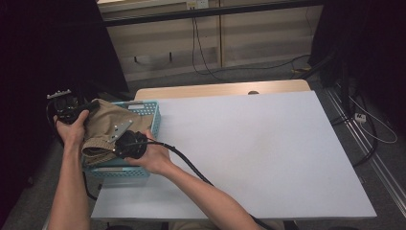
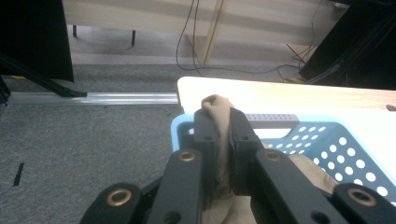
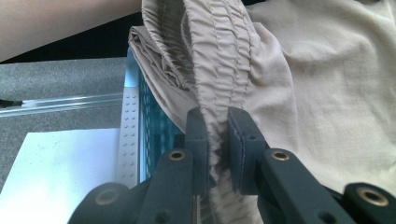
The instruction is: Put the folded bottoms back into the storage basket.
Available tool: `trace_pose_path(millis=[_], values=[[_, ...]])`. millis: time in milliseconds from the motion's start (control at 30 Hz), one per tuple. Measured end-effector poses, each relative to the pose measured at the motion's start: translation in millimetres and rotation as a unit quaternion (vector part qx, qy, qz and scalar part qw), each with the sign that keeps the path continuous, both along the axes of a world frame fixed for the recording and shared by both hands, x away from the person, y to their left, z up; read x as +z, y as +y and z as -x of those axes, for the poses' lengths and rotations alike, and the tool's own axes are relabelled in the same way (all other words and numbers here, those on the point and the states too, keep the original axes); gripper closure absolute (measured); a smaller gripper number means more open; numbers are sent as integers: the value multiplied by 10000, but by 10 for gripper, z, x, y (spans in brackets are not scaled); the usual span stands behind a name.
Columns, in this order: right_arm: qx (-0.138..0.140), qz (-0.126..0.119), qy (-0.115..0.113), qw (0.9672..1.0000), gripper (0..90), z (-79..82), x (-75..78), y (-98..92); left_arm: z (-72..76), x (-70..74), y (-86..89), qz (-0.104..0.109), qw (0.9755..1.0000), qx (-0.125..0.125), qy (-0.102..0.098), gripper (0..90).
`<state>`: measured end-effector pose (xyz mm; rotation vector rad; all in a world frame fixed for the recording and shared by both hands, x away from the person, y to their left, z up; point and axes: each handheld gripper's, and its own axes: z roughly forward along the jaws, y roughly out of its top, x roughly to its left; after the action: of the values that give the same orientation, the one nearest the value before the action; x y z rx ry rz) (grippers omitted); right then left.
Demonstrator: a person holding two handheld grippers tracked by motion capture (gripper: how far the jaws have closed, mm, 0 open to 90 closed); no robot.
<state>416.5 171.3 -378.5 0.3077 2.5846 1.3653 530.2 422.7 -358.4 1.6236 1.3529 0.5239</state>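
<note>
The tan garment (image 1: 103, 125) hides most of the blue basket (image 1: 155, 115), so whatever's inside can't be made out. In the right gripper view the cloth runs off the top and right edges. The worktop (image 1: 249, 143) is cut off near the person.

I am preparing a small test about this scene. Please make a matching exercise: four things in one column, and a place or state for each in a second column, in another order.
Column one:
1. beige garment
2. blue basket
3. left tool
4. right tool

Column two:
A. stands at the left edge of the white table
B. shut on the gathered elastic band of the cloth
C. lies partly in the basket, held by both tools
D. shut on a fold of cloth above the basket's corner

Pairs: 1-C, 2-A, 3-D, 4-B
</note>
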Motion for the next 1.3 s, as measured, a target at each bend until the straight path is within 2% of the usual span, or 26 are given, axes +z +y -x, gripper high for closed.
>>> trace_pose_path(millis=[167, 300, 500, 700, 833, 900, 967, 1000, 1200, 1300], values=[[5, 50, 106, 9999, 784, -31, -43, 33, -6, -21, -18, -6, 10000, -61, 38, 851], [41, 139, 59, 9999, 791, -23, -72, 58, -13, -34, -47, -12, 9999, -115, 24, 851], [27, 132, 101, 9999, 785, -27, -77, 52, -26, -50, -67, -13, 9998, -189, 5, 852], [76, 105, 190, 9997, 691, -32, -79, 29, -59, -80, -93, -26, 9999, -140, 32, 852], [59, 98, 182, 9998, 660, -51, -72, -16, -66, -126, -143, -247, 9996, -112, 95, 851], [7, 87, 198, 9998, 624, -62, -73, -49, -67, -147, -142, -194, 9997, -32, 125, 848], [-22, 71, 224, 9997, 618, -71, -81, -83, -75, -170, -152, -283, 9995, 34, 159, 843], [-45, 75, 221, 9997, 612, -75, -85, -97, -82, -183, -162, -402, 9990, 26, 212, 839], [-117, -7, 238, 9996, 602, -89, -69, -172, -149, -253, -282, -742, 9965, -63, 378, 838], [-125, -31, 228, 9997, 601, -90, -50, -198, -187, -257, -332, -829, 9954, -159, 457, 835]])
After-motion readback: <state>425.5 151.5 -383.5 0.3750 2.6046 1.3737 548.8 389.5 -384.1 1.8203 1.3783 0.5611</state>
